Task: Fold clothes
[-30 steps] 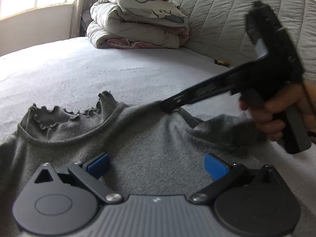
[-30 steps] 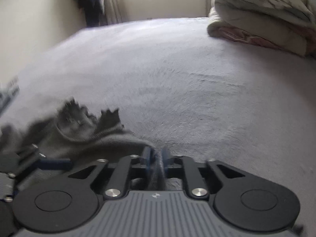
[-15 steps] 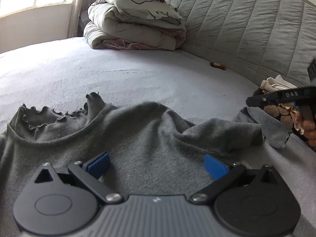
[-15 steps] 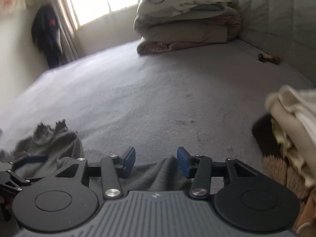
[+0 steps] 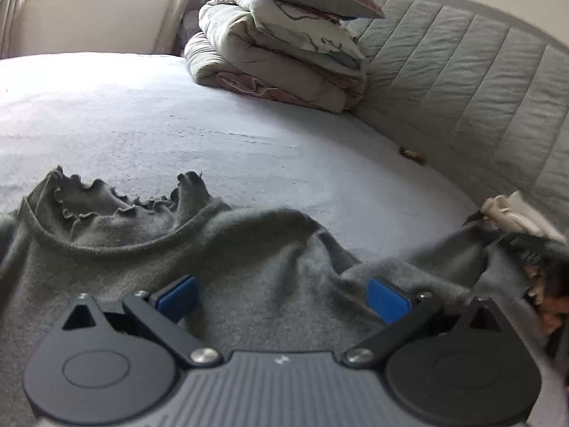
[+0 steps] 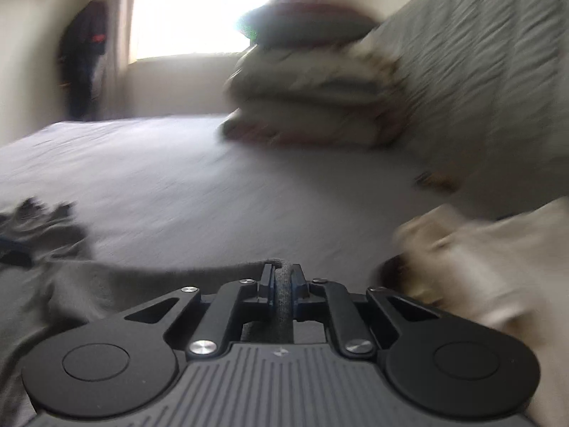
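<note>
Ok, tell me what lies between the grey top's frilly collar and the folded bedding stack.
Nothing: only bare bed sheet separates the collar from the bedding stack, as the left wrist view shows.

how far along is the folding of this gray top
Early. Done: the gray top lies spread on the bed, frilled collar away from the camera. In hand: the right tongs are shut on a sleeve edge; the left tongs are open over the body. Left: no fold shows yet, so every fold remains.

Window (image 6: 202, 10) glare; right view motion-blurred; fisheye edges.
</note>
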A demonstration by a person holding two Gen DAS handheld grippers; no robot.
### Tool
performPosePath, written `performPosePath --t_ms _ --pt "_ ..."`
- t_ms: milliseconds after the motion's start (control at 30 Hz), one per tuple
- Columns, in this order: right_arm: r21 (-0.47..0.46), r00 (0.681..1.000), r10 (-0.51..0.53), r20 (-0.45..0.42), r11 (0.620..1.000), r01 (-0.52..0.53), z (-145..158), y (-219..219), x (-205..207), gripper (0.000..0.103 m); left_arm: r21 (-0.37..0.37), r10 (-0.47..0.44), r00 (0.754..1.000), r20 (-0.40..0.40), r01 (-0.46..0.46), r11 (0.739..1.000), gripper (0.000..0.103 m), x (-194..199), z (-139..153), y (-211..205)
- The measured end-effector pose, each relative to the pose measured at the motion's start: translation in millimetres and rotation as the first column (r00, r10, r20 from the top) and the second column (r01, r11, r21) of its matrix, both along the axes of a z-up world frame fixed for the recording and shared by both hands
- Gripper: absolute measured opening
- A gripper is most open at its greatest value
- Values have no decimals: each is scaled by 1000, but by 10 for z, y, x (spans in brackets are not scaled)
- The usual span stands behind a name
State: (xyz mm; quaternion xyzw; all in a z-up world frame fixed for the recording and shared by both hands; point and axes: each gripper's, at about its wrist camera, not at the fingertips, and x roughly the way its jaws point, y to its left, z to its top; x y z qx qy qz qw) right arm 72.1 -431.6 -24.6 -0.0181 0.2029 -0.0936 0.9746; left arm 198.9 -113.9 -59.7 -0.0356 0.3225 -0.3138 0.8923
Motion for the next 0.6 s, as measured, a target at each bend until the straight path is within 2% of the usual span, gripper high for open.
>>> performPosePath --t_ms 33,100,200,300,400,467,600 --pt "-27 999 -33 18 999 33 21 -17 -27 10 30 5 1000 10 -5 1000 103 -8 5 -43" --pt "-9 998 -55 19 998 55 17 -76 -18 10 98 3 999 34 -6 995 103 -39 6 -130" --pt "-34 998 -39 -45 999 38 -91 -57 74 10 170 -13 998 65 2 986 102 -68 23 -215" --pt "-70 993 12 -114 997 -20 -108 -27 67 10 171 15 994 110 -34 985 102 -25 137 -197" --pt "-114 994 42 -103 992 -54 63 -26 -129 10 145 21 993 118 -39 989 100 98 252 -171" --pt "-138 993 68 -100 987 -82 167 4 -262 10 154 0 992 130 -20 988 100 166 295 -205" --pt "-304 973 156 -172 931 -203 187 207 -465 10 202 -54 990 130 27 979 99 257 304 -354"
